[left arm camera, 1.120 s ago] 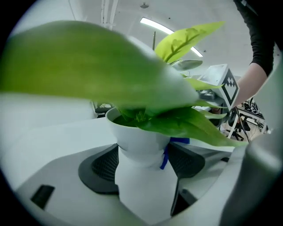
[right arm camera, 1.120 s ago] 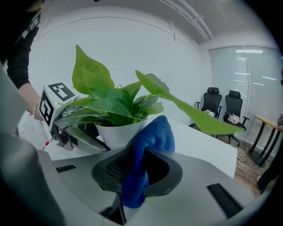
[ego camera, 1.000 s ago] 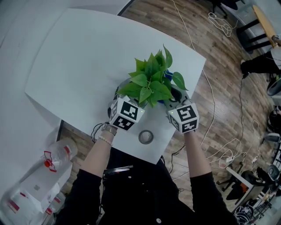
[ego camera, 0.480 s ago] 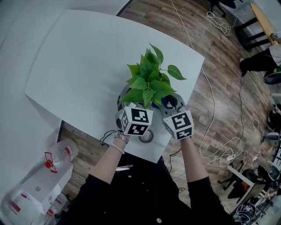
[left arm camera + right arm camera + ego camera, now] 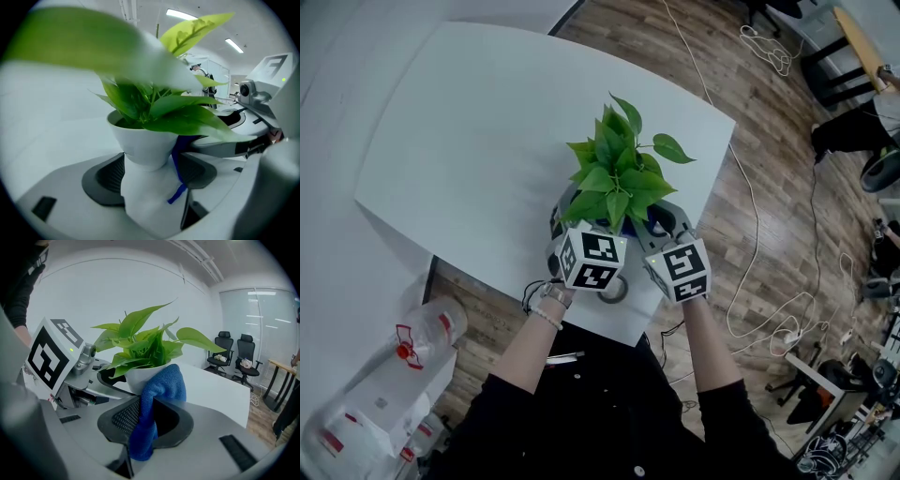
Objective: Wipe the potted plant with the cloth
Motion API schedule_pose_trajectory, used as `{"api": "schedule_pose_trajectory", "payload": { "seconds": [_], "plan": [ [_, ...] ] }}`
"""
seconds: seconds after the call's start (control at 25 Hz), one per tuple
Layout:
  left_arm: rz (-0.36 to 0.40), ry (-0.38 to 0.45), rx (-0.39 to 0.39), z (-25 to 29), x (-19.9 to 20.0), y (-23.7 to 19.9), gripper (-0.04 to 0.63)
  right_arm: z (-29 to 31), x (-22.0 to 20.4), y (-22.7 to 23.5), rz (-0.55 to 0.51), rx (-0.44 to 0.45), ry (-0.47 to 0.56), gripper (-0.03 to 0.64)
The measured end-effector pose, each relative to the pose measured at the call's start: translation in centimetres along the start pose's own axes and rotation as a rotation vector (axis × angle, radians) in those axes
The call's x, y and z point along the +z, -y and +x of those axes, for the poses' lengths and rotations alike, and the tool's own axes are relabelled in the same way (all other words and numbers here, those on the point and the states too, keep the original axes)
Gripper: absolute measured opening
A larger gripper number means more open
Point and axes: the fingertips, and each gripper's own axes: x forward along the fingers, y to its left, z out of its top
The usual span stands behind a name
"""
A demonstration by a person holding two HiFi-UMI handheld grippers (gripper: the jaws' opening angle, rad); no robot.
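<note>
cloth mostly hidden behind pot

White table, wood-plank floor with loose cables, black office chairs by glass wall, ceiling strip lights

Black sleeves, a bracelet, pale grey left gripper and right gripper with black-and-white cubes.

Table: white, rounded corners, standing on wood-plank floor. On it: one grey tape roll, lying flat at the near edge, behind the fingers of left gripper and right gripper.
</note>
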Motion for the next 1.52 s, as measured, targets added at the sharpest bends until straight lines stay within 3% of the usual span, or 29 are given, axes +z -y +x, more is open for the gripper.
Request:
{"api": "schedule_pose_trajectory", "payload": {
  "seconds": [0.12,0.4,0.64,1.16,1.32,1.52],
  "plan": [
    [-0.023,0.023,-0.086,-0.6,-0.1,0.3,0.351,0.0,-0.1,0.1,0.008,-0.003,0.002,0.095],
    [0.052,0.008,-0.228,-2.3,-1.7,-0.5,0.353,0.0,-0.1,0.4,0.032,-0.016,0.01,0.095],
    [0.163,0.028,-0.391,-2.9,-0.2,-2.0,0.353,-0.1,-0.3,1.3,0.032,-0.026,0.008,0.095],
    [0.393,0.033,-0.622,-1.3,2.4,-1.9,0.364,0.1,-0.4,1.4,0.007,-0.004,-0.009,0.095],
    [0.414,0.05,-0.651,-0.9,2.4,-1.6,0.364,0.4,-0.6,1.4,-0.011,-0.003,-0.014,0.095],
    [0.384,0.047,-0.601,-0.7,1.9,-1.8,0.364,0.7,-0.6,1.7,-0.004,-0.019,-0.015,0.095]
  ]
}}
